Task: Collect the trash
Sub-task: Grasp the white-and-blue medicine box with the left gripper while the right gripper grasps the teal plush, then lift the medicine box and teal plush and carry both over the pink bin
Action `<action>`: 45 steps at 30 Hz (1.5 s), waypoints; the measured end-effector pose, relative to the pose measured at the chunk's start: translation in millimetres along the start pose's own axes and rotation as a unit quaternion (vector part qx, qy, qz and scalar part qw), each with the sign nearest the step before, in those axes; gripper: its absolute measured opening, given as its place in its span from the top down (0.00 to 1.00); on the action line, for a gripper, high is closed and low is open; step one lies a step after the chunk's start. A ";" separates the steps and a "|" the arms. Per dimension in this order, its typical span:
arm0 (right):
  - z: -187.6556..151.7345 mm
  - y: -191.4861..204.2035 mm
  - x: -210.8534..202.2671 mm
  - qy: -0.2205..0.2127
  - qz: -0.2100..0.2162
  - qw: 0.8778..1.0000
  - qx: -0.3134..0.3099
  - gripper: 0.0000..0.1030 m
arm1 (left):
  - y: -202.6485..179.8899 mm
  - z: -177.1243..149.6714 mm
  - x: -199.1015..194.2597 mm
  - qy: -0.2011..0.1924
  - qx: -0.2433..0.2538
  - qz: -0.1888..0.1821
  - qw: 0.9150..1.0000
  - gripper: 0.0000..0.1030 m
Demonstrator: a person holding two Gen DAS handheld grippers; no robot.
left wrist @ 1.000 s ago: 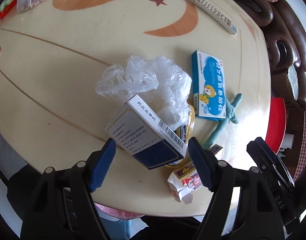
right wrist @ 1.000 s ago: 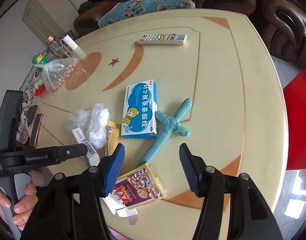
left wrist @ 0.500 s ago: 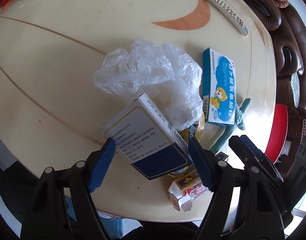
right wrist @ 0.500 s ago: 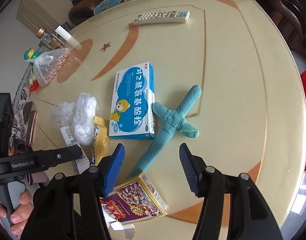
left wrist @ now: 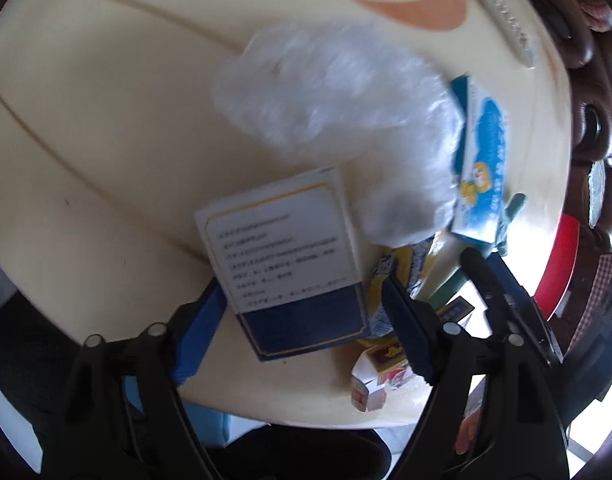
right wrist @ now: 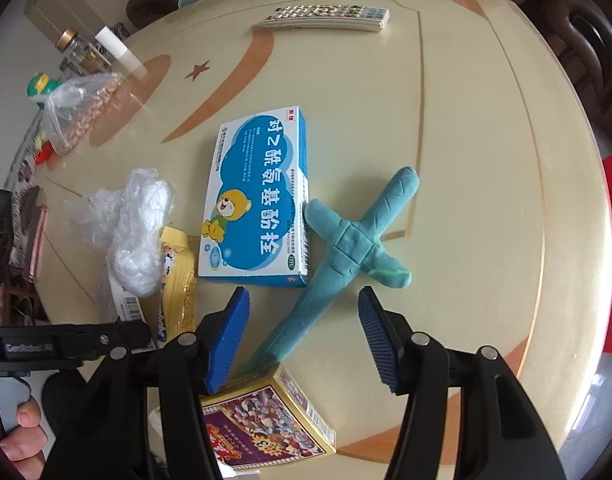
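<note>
My left gripper (left wrist: 301, 320) is open, its blue pads on either side of a white and navy box (left wrist: 289, 264) that lies on the cream table (left wrist: 105, 140). A crumpled clear plastic bag (left wrist: 338, 92) lies just beyond the box; it also shows in the right wrist view (right wrist: 133, 224). A yellow wrapper (right wrist: 177, 276) lies beside it. My right gripper (right wrist: 303, 340) is open and empty, above the lower end of a teal plush cross (right wrist: 346, 248). A blue medicine box (right wrist: 261, 204) lies left of the cross. A purple and gold card box (right wrist: 265, 424) lies under my right gripper.
A remote control (right wrist: 330, 16) lies at the far side. A bag of nuts (right wrist: 81, 108), jars (right wrist: 77, 52) and a green toy (right wrist: 41, 84) stand at the far left. A small red and white carton (left wrist: 378, 376) sits near the front edge. A red stool (left wrist: 562, 260) stands beside the table.
My left gripper has moved forward and down, so the white and navy box now sits between its pads. My right gripper has moved closer to the teal cross and the blue box.
</note>
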State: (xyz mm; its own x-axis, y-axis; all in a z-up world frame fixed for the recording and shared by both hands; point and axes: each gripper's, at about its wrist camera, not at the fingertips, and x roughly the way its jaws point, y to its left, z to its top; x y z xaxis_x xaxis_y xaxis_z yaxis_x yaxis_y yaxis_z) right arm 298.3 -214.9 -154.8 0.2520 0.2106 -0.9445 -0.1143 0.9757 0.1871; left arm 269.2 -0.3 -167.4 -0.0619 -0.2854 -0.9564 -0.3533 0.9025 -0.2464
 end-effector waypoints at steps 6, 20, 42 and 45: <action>-3.5 11.6 1.2 -0.010 -0.062 0.997 -0.034 0.68 | -5.0 -2.8 3.0 -0.004 0.025 0.030 0.999 0.32; -1.3 1.1 -18.6 -0.027 -0.064 0.998 -0.002 0.79 | -15.8 -10.4 -5.3 -0.021 0.068 0.045 0.996 0.37; 8.6 12.4 -121.5 -0.165 -0.020 0.985 0.037 0.82 | -19.1 -42.7 -79.4 -0.134 0.158 0.032 0.978 0.37; 0.5 20.6 -139.4 -0.178 -0.015 0.983 0.029 0.82 | -11.4 -47.5 -94.0 -0.153 0.168 0.028 0.973 0.37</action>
State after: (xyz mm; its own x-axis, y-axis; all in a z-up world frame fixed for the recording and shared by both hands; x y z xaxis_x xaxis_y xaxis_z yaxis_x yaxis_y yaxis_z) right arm 261.2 -224.1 -19.1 0.5762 0.1786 -0.7975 -0.0482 0.9816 0.1850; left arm 234.8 1.0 -67.3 0.2275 -0.1688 -0.9590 -0.0281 0.9833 -0.1798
